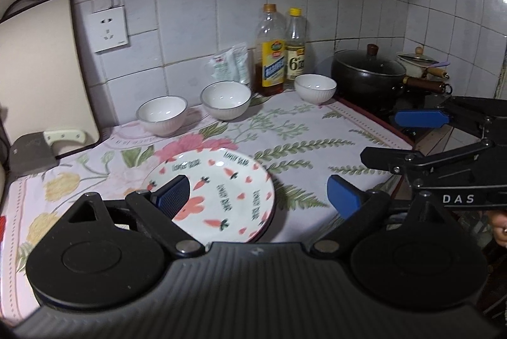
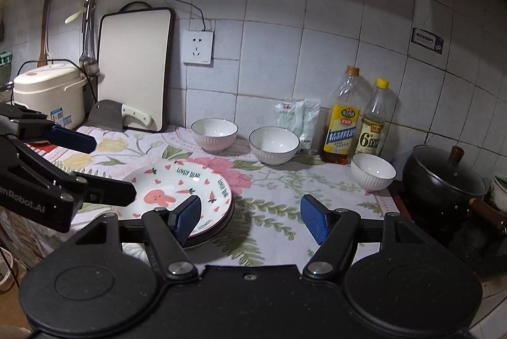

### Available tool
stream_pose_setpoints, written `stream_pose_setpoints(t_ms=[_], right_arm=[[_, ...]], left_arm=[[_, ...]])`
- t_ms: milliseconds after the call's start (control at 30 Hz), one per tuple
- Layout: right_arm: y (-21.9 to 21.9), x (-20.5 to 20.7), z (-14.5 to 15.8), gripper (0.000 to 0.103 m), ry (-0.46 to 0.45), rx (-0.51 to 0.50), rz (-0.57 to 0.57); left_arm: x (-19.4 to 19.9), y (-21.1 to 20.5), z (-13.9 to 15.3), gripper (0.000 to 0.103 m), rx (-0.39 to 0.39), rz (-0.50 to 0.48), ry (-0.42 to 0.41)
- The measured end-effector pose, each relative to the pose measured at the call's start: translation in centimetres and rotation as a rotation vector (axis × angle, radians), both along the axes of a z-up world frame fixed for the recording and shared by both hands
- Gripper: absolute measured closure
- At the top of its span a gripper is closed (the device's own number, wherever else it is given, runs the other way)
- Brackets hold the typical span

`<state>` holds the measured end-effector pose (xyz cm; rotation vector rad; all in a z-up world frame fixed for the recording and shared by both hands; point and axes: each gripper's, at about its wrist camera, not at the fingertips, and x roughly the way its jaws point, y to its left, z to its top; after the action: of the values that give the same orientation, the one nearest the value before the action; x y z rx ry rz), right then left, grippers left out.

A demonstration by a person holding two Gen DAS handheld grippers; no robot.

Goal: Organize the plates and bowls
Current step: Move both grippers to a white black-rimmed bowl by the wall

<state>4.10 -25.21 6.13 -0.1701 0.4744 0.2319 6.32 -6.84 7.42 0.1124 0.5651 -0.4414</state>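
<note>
Hovering low over the floral cloth, left gripper gaping wide and holding nothing, right gripper likewise spread and empty, stacked plates lying near left, three bowls standing far along the tiled wall.

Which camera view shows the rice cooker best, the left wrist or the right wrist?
The right wrist view. There the rice cooker stands at the left edge, beside the cutting board, with only its lower left corner hidden. The left wrist view does not show it.
</note>
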Motion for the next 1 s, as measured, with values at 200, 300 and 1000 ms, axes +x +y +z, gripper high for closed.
stream_pose_setpoints(t_ms=[200, 300, 1000], right_arm=[[-1.9, 3.7, 0.3, 0.029, 0.008, 0.053, 0.037], [-2.4, 6.4, 0.0, 0.029, 0.026, 0.094, 0.054], [-4.6, 28.7, -6.6, 0.029, 0.221, 0.278, 0.019]], left_arm=[[3.8, -1.1, 0.2, 0.009, -0.016, -0.02, 0.03], [6.6, -1.2, -0.2, 0.009, -0.012, 0.003, 0.043], [26.5, -2.1, -5.2, 0.014, -0.035, 0.122, 0.079]])
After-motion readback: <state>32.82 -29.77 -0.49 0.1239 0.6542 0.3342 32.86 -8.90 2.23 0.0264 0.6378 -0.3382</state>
